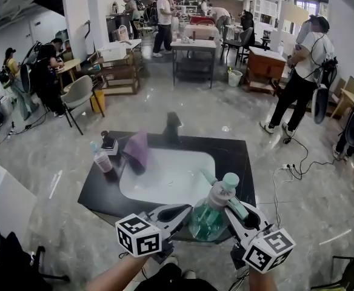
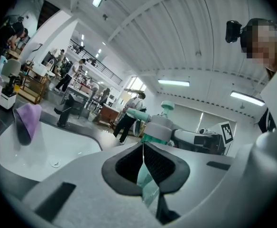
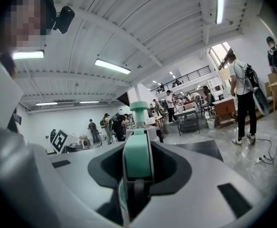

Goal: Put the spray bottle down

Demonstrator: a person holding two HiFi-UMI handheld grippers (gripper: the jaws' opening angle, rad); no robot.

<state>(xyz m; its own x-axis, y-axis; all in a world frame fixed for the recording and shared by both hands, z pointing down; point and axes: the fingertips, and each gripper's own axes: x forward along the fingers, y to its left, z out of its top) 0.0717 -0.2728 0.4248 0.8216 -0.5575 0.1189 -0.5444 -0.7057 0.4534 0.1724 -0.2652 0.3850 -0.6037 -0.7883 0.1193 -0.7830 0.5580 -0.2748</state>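
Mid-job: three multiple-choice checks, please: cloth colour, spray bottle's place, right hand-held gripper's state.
1. Cloth at the sink's left edge: A purple, B yellow, C white.
2. Spray bottle: A in the sink, B between left hand-held gripper and right hand-held gripper, C on the cloth.
3. Right hand-held gripper: A open, B shut on cloth, C shut on spray bottle.
A, plainly purple; B, both flank it in the head view; C, jaws clamp its trigger.

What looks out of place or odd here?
Nothing looks spilled or broken. Only the spray bottle stands out: it leans in the air, clamped between the left gripper and the right gripper, over the near edge of the counter.
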